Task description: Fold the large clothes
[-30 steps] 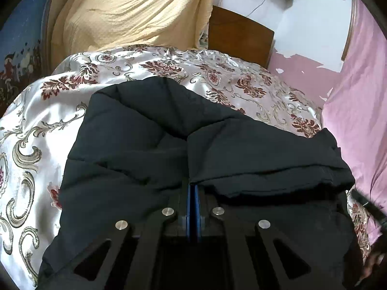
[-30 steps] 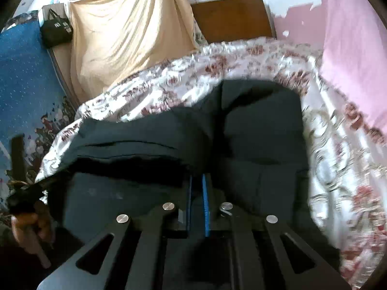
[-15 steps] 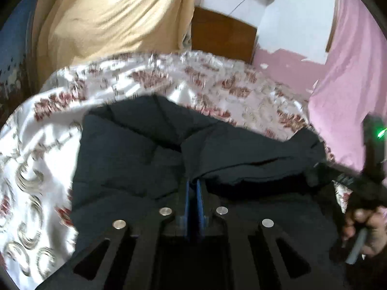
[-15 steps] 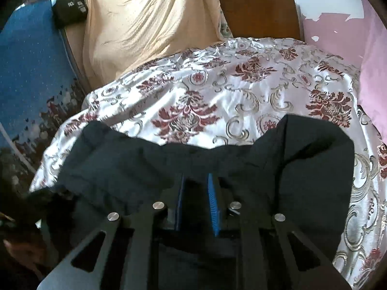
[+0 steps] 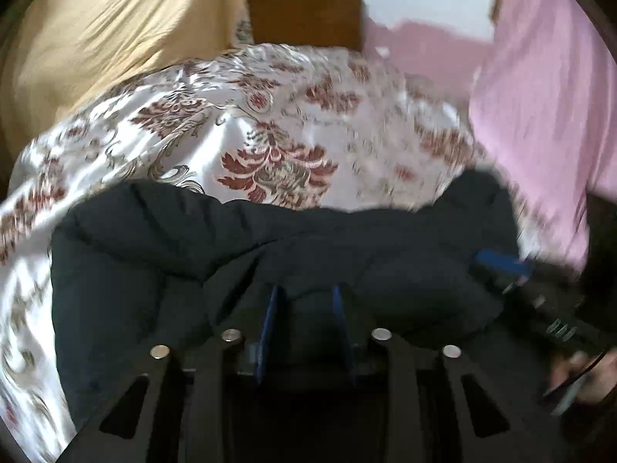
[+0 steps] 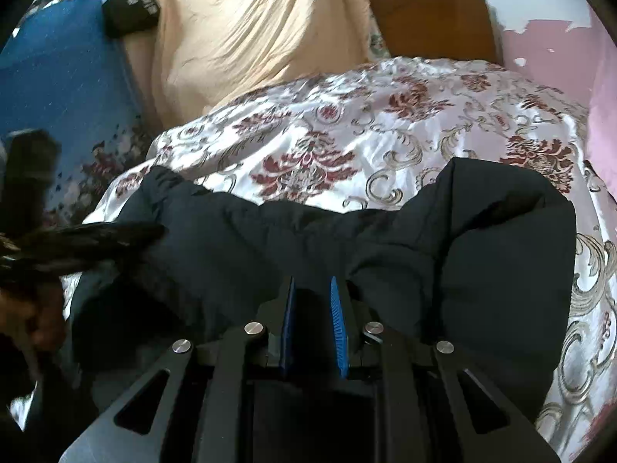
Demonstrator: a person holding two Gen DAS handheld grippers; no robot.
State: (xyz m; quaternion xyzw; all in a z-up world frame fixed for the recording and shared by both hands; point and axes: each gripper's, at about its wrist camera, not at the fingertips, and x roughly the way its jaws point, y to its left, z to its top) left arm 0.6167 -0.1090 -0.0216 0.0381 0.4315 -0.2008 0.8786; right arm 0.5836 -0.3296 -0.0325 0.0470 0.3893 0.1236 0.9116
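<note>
Black padded garment point(image 6: 385, 239) lies bunched on floral bed cover point(image 6: 385, 123), folded over once, from 9 to 3 o'clock. Left tool point(image 5: 304, 308) jaws opening, fabric between them unpinched; right tool point(image 6: 312, 301) jaws apart. Further folds and smoothing likely remain.

The dark garment point(image 6: 482, 239) is matt, soft cloth, lightly puffed. Under it the bedspread point(image 6: 405, 115) is glossy satin with a woven floral pattern. At twelve o'clock, the headboard point(image 6: 432, 19) is smooth brown wood; the tan drape point(image 6: 250, 27) is matt, creased cloth.
</note>
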